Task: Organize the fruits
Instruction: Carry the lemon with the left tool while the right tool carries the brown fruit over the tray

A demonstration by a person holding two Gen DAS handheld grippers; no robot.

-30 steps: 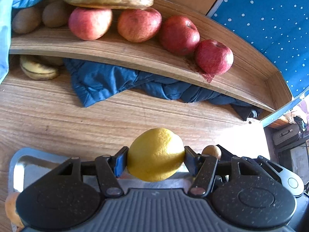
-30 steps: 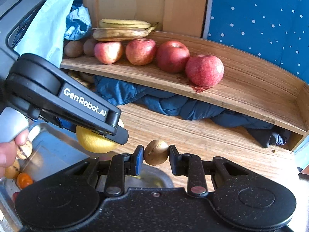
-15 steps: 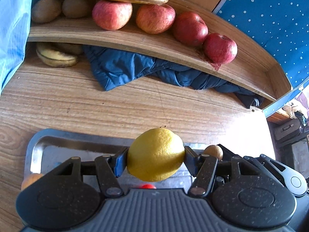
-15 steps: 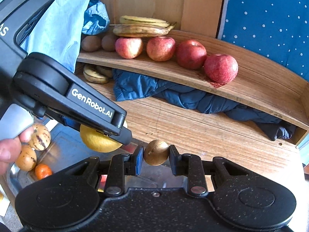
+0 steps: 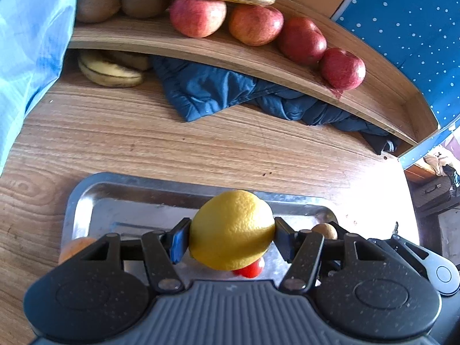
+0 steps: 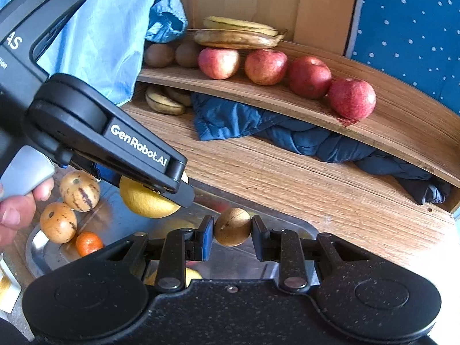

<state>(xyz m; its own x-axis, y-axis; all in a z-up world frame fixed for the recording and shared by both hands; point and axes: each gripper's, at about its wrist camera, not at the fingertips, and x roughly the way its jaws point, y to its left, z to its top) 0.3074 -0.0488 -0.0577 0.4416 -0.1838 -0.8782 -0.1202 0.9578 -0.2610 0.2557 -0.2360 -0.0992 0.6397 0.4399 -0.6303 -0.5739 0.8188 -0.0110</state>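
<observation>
shelf (image 6: 402, 123): behind tray, above table, at the back
apples (image 6: 266, 67): row of four on shelf, right of kiwis (image 6: 159, 54)
bananas (image 6: 237, 36): on shelf, behind leftmost apples
cloth (image 6: 258, 126): on table (image 5: 143, 138), under shelf
tray (image 5: 120, 198): on table, in front of cloth
lemon (image 5: 231, 230): between left gripper (image 5: 231, 237) fingers, over tray
nut (image 6: 233, 226): between right gripper (image 6: 233, 237) fingers, over tray's right end, right of lemon
small fruits (image 6: 67, 212): in tray, left end

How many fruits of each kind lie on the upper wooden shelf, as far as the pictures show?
Apples: 4
Kiwis: 2
Bananas: 2
Total: 8 on the wooden shelf
</observation>
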